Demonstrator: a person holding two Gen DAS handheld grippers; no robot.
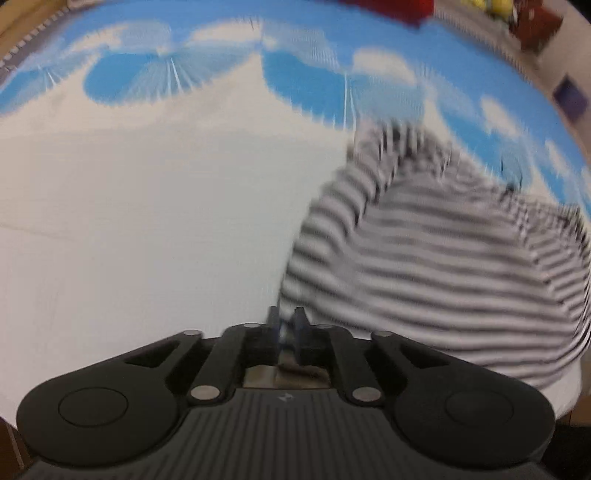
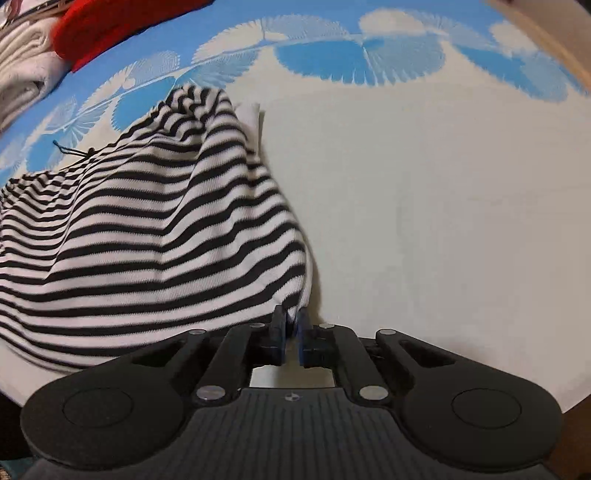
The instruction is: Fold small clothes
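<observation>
A black-and-white striped garment (image 2: 147,229) lies bunched on a white and blue patterned cloth (image 2: 424,192). It fills the left half of the right wrist view and the right half of the blurred left wrist view (image 1: 436,258). My right gripper (image 2: 292,321) is shut on the garment's near right corner. My left gripper (image 1: 288,323) is shut on the garment's near left edge. A thin dark drawstring (image 2: 72,150) sticks out at the garment's far side.
A red cloth (image 2: 110,26) and folded white fabric (image 2: 22,74) lie at the far left in the right wrist view. Red and yellow items (image 1: 491,9) sit at the far right edge in the left wrist view. The white cloth (image 1: 147,221) spreads left of the garment.
</observation>
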